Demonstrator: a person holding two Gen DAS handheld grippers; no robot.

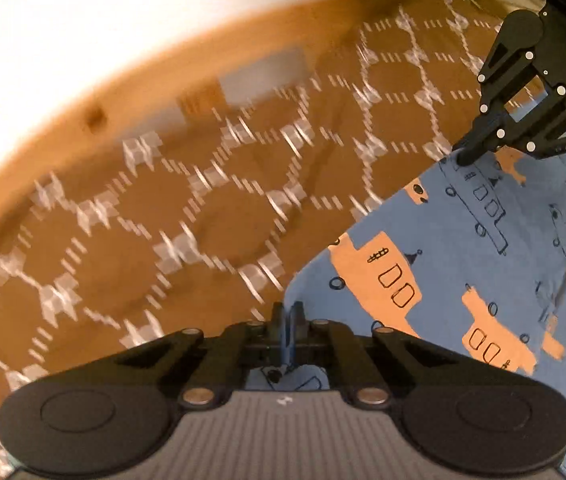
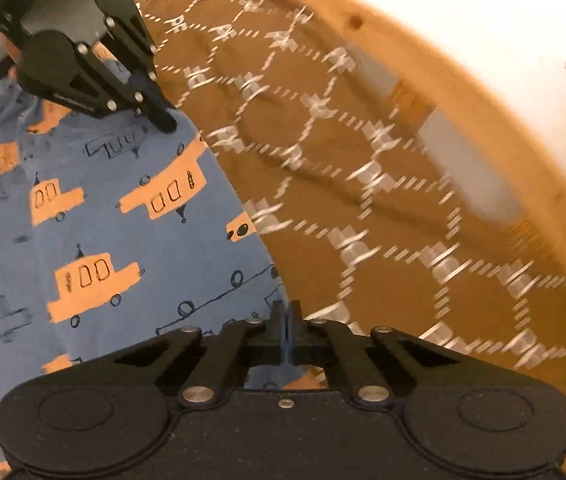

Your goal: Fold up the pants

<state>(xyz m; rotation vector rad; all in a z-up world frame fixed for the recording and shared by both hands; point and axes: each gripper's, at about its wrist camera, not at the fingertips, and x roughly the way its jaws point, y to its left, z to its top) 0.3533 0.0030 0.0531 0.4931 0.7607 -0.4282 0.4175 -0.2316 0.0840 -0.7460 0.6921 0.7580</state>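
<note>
The pants [image 2: 95, 240] (blue, with orange vehicles) lie on the orange patterned cover [image 1: 143, 216]. Each hand-held gripper, left [image 1: 287, 314] and right [image 2: 285, 314], is clenched on the pants' edge.

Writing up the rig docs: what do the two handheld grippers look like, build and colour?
Both look alike: matte black, two round lobes at the base, silver screw heads on angled linkage bars, narrow black fingers with blue inner pads. The left gripper has a grey ribbed panel with a small white mark; the right gripper has a speckled black panel with one centre screw. No hands or sleeves show.
</note>
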